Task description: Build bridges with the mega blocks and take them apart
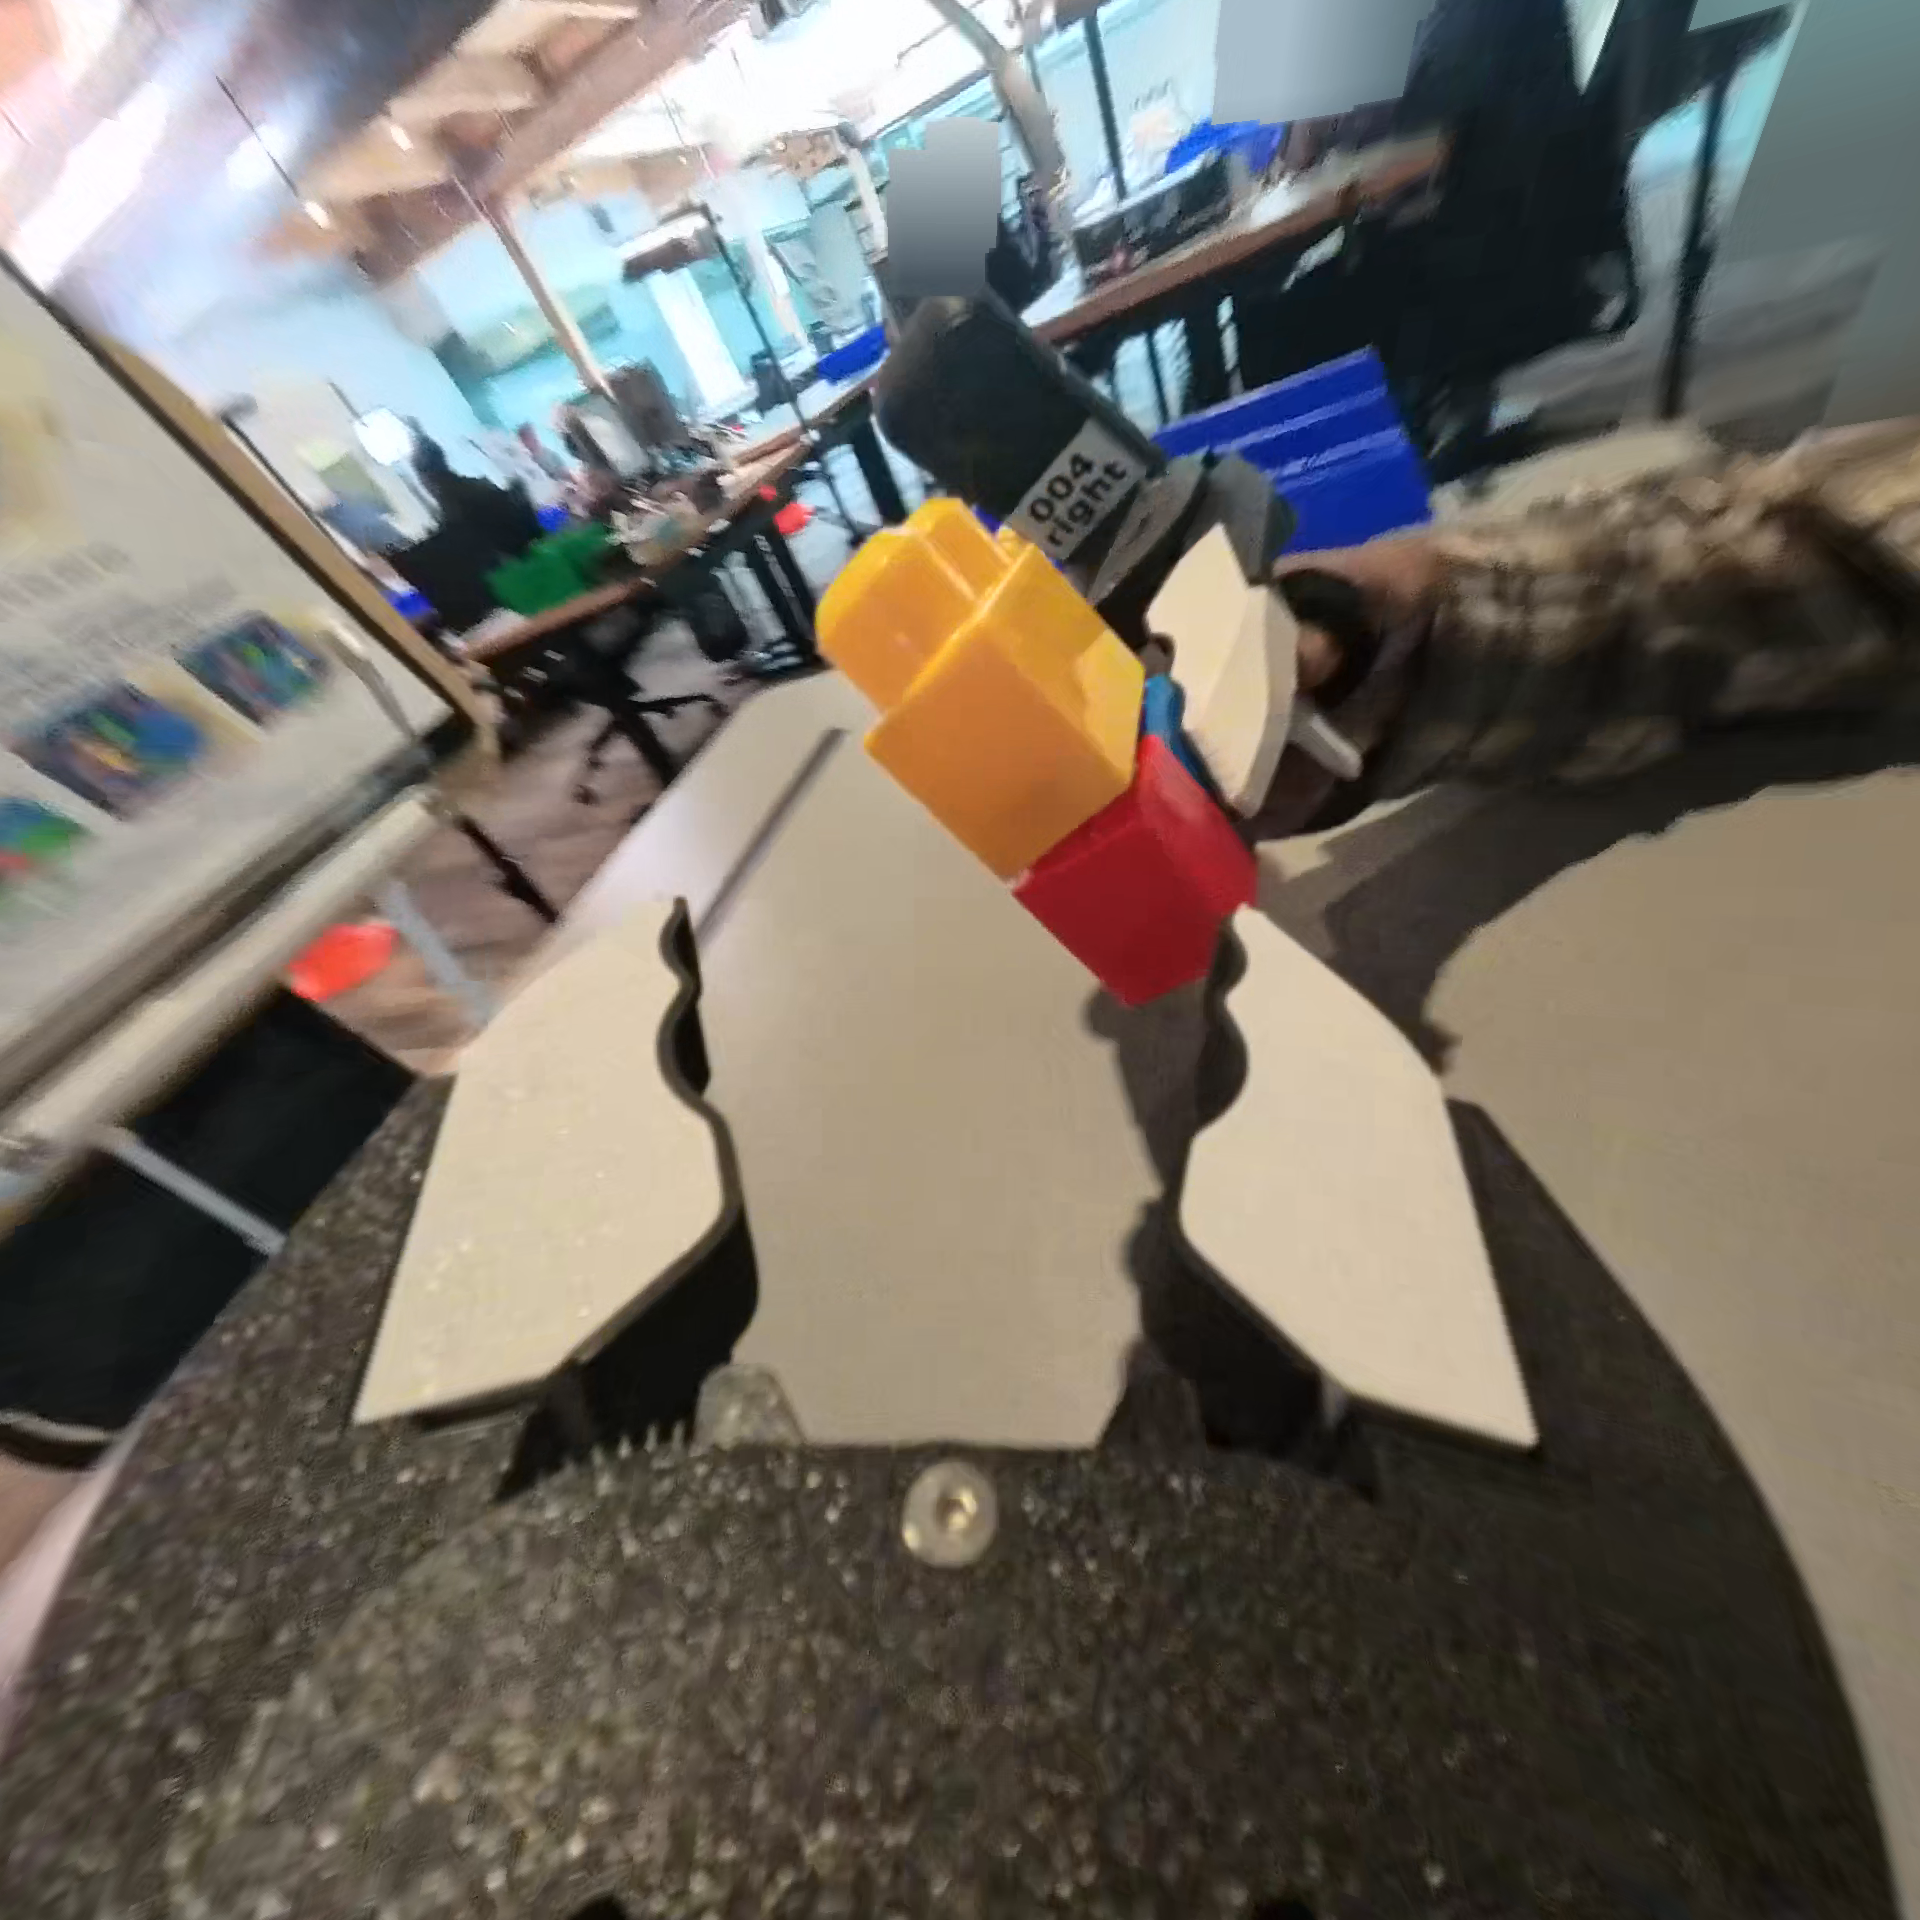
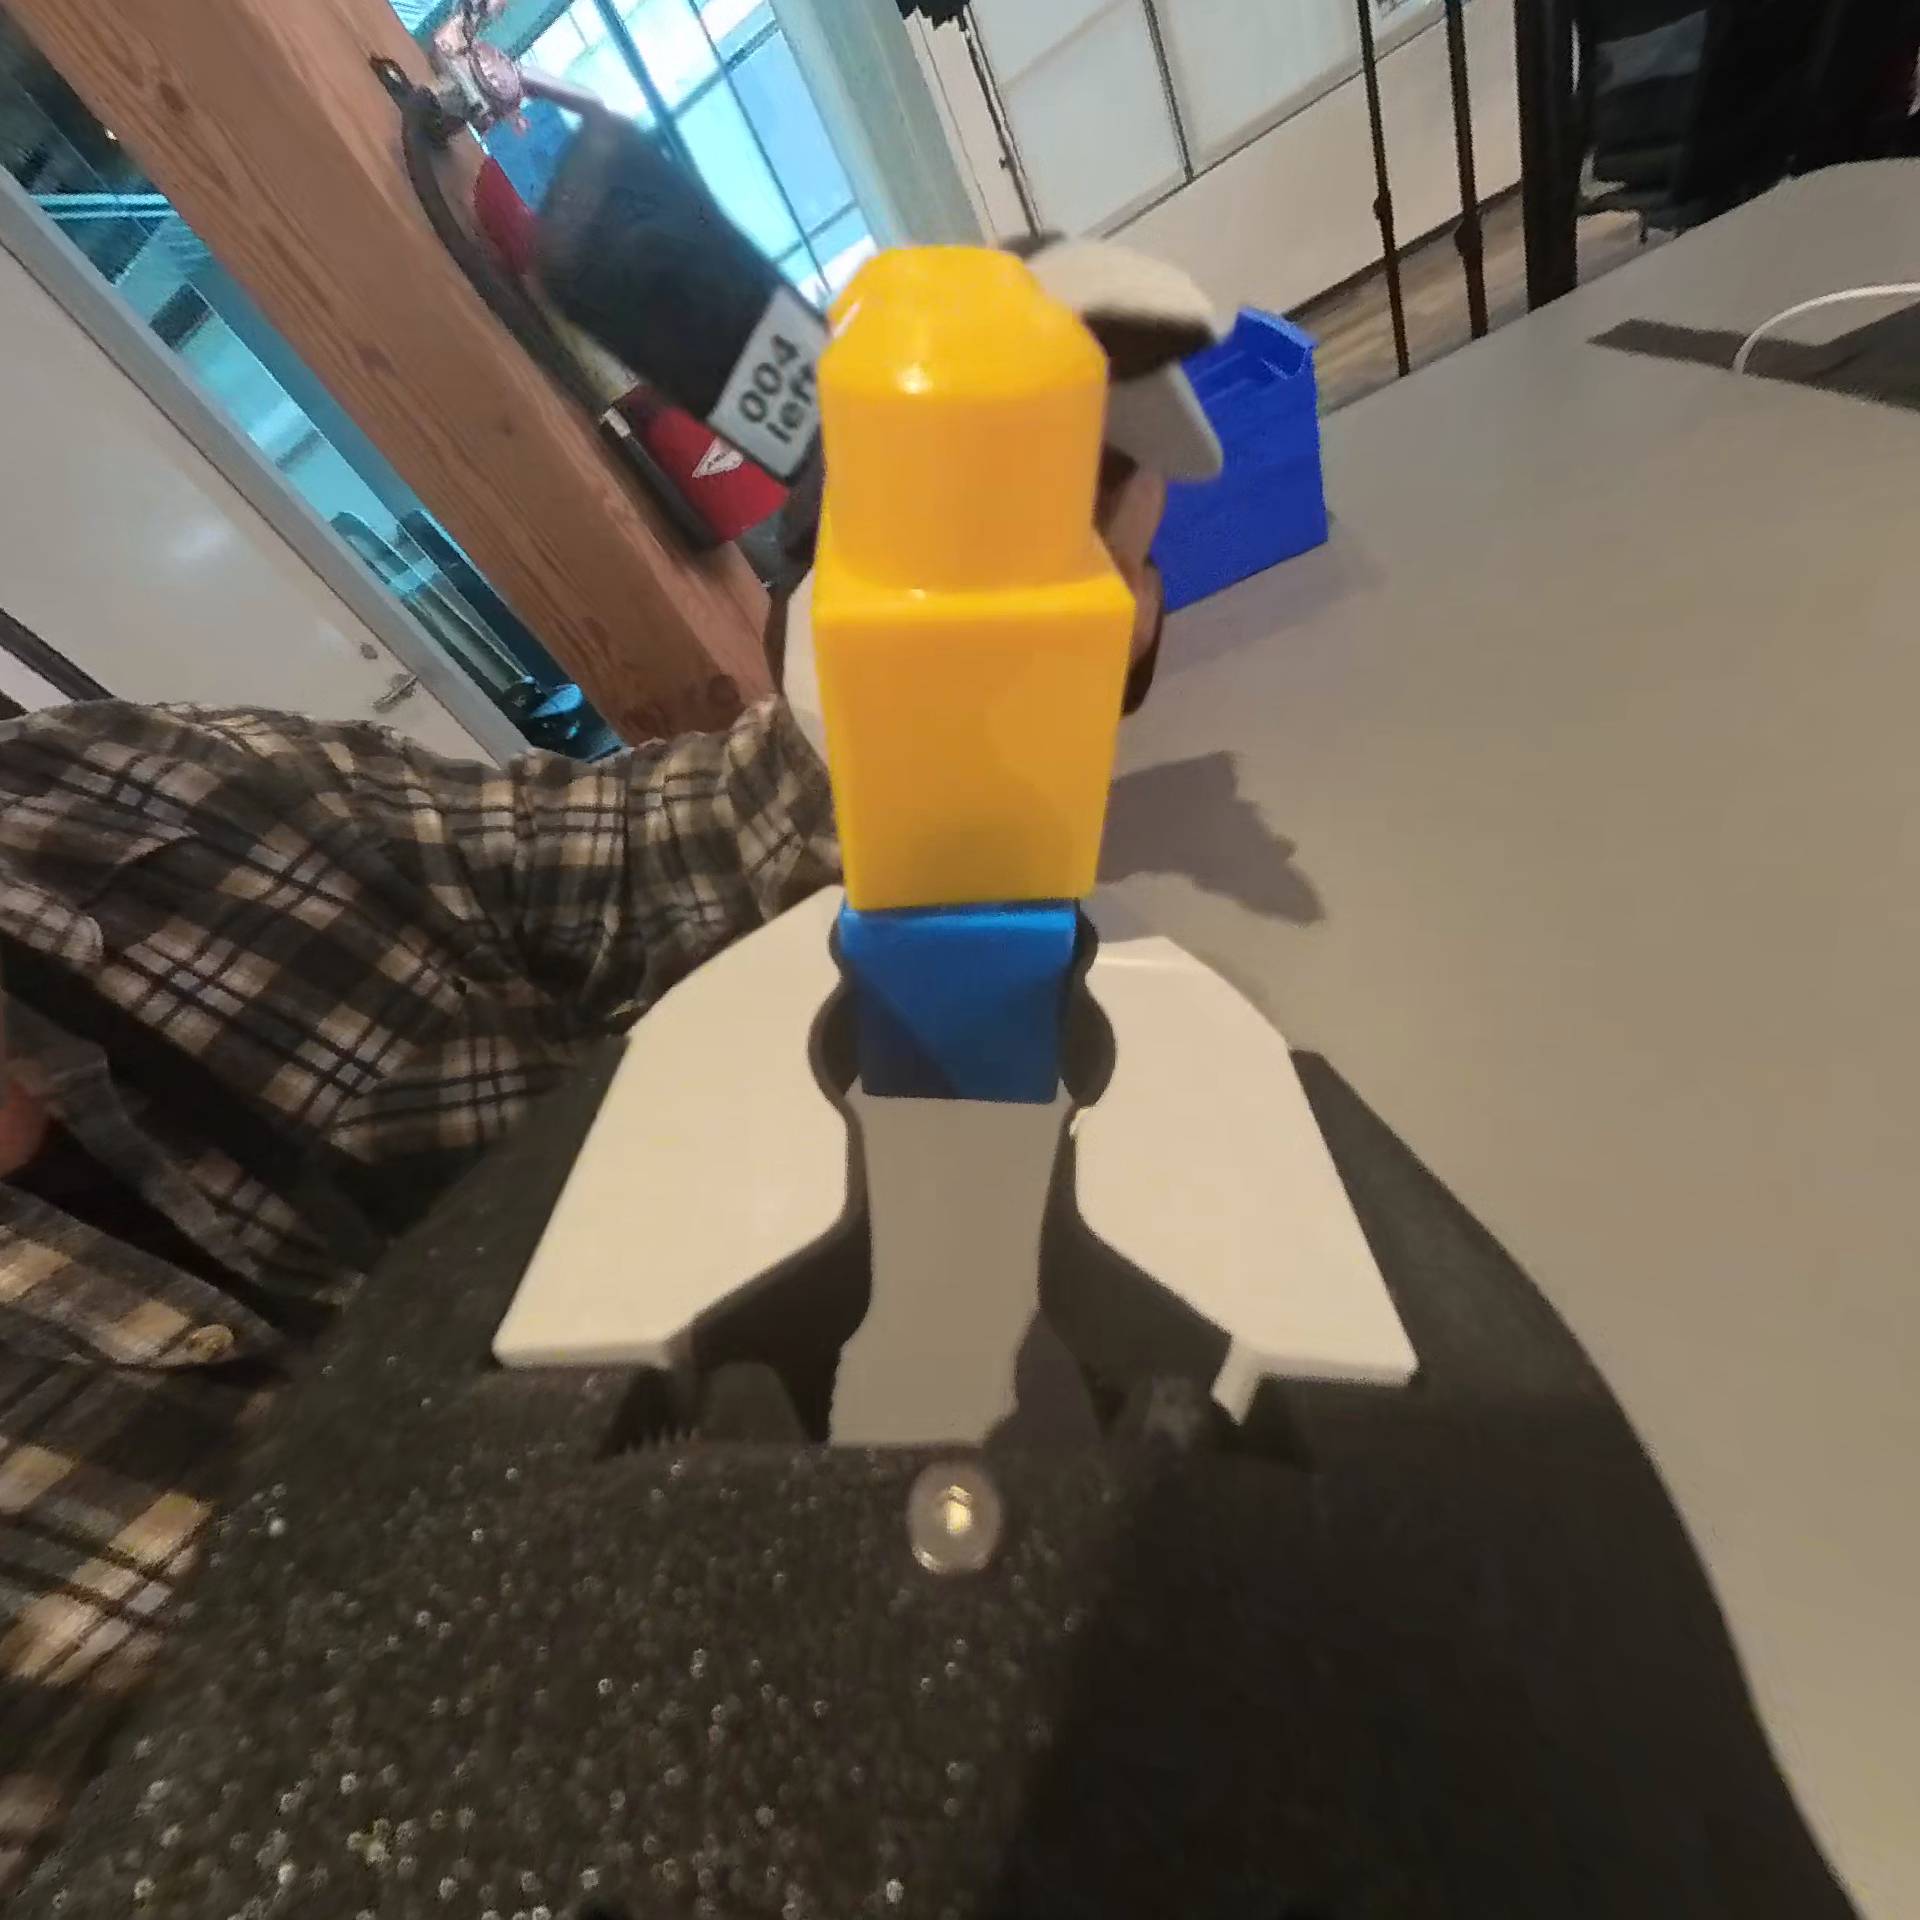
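Now: right hand-held gripper point(image 2: 961, 997) clamps blue block point(image 2: 956, 1003) under yellow block point(image 2: 966, 675); left hand-held gripper point(image 1: 951, 935) wide open, empty, beside red block point(image 1: 1138, 883).

Each gripper, left point(image 1: 951, 997) and right point(image 2: 961, 997), has two flat white fingers point(image 1: 561, 1174) with scalloped inner edges, a black speckled body and one central screw point(image 1: 949, 1510). Plaid sleeve point(image 2: 312, 883).

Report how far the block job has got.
Done: yellow block, red block and blue block are joined. In hand: right gripper clamps the blue block, holding the stack off the table; left gripper is open, empty. Left: whether it's being built or dismantled, I can't tell.
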Tool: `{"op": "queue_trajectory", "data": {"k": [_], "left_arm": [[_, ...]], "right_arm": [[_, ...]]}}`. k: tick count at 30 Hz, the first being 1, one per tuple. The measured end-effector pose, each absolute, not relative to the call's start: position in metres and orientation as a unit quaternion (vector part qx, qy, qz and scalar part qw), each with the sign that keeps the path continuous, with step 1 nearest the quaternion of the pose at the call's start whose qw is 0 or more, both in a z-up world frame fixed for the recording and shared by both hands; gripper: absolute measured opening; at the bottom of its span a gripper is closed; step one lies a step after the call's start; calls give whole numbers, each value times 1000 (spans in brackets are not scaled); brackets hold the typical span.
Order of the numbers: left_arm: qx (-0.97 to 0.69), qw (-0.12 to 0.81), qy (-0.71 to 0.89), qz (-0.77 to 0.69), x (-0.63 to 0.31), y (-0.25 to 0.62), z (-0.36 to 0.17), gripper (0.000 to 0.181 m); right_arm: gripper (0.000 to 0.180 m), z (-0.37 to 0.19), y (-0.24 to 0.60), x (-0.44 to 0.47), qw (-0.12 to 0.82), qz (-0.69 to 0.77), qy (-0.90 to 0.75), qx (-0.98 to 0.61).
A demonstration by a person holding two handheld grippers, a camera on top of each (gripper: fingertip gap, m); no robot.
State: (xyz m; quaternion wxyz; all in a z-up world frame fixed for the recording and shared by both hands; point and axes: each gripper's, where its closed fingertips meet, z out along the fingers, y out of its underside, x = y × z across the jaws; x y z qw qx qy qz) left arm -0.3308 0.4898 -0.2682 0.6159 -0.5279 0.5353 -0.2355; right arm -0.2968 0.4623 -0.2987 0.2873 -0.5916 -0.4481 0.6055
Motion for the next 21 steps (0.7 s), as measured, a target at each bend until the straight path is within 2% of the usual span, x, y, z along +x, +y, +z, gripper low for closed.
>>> {"op": "queue_trajectory", "data": {"k": [4, 7, 11, 13, 17, 21], "left_arm": [[-467, 668, 560, -150, -323, 484, -259, 99], [-447, 703, 532, -152, -328, 483, -247, 93], [-578, 580, 479, -315, -334, 482, -247, 88], [-609, 537, 460, -360, -338, 480, -241, 79], [-630, 457, 404, -480, -339, 474, -222, 75], [-628, 447, 399, -496, -339, 482, -220, 69]], "right_arm": [[35, -304, 460, -299, 269, 604, -451, -600], [36, -307, 459, -298, 263, 601, -452, -605], [35, -307, 462, -296, 281, 592, -457, -601], [35, -310, 466, -296, 298, 572, -467, -604], [35, -317, 472, -299, 352, 527, -496, -594], [35, -330, 474, -304, 380, 475, -536, -585]]}}
